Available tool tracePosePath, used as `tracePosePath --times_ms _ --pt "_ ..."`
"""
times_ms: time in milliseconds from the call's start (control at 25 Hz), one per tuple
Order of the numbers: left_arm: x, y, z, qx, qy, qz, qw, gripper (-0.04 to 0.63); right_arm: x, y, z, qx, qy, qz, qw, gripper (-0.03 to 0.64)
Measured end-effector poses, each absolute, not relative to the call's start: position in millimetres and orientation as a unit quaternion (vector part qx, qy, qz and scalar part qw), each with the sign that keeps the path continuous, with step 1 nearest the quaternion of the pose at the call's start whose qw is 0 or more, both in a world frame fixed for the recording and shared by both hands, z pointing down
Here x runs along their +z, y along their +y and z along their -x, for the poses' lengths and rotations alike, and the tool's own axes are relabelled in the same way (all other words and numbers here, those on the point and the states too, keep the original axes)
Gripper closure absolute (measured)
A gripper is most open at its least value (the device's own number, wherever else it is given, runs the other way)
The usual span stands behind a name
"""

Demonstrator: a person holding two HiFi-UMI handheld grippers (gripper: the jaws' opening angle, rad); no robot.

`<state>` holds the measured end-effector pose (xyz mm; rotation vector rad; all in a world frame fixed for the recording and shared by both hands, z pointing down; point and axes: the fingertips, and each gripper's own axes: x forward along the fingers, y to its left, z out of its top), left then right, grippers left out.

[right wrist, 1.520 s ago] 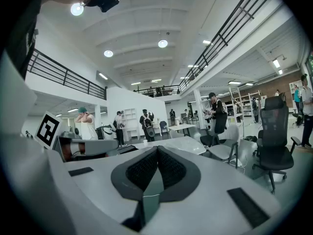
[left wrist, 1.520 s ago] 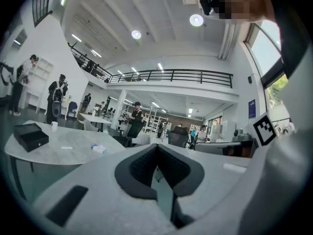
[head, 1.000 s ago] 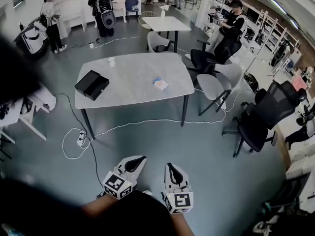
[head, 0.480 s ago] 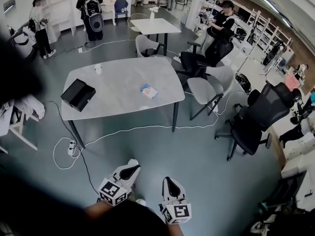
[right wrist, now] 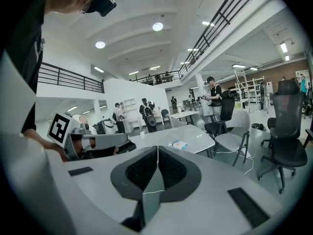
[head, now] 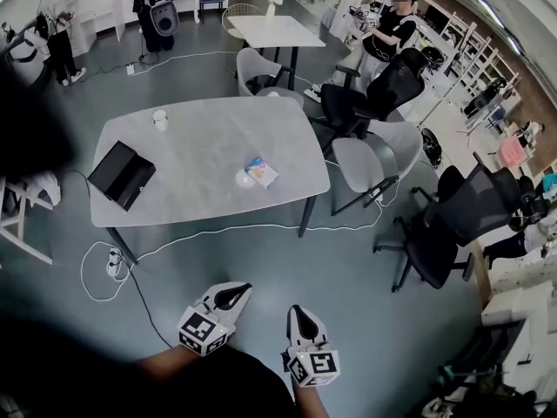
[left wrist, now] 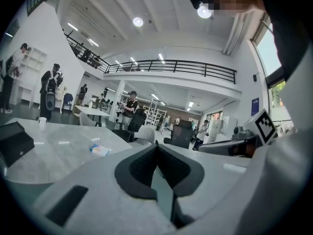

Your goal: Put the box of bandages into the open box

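Observation:
The bandage box (head: 261, 171), small and light blue, lies on the grey table (head: 191, 159) near its right side; it also shows in the left gripper view (left wrist: 100, 150) and the right gripper view (right wrist: 179, 144). The open black box (head: 122, 174) sits at the table's left end, its corner visible in the left gripper view (left wrist: 13, 141). My left gripper (head: 235, 293) and right gripper (head: 297, 318) hang low over the floor, well short of the table. Both are shut with nothing between the jaws.
A white cup (head: 160, 119) stands at the table's far left corner. Grey chairs (head: 370, 159) and black office chairs (head: 452, 225) crowd the table's right side. A white cable (head: 252, 227) and power strip (head: 113, 259) lie on the floor below the table. Several people stand beyond.
The table has come closer in the head view as I walked toward it. Both grippers travelled forward with me and stay shut.

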<state>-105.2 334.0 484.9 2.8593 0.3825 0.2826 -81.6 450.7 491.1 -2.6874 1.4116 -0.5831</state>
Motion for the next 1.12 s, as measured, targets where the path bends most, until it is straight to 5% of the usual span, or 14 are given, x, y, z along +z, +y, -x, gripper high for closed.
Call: tracePosePath --times_ms 360,1120 --pt "453.6 236.1 21.3 0.073 0.122 -0.984 0.107 0.580 461.5 360.7 -24.6 -0.174 0.438 0.882 0.007 0.603" --pt "481.3 128.5 -48.1 0.073 0.104 -0.981 0.146 0.578 489.5 244.1 -104.8 -0.202 0.451 0.869 -0.012 0.603"
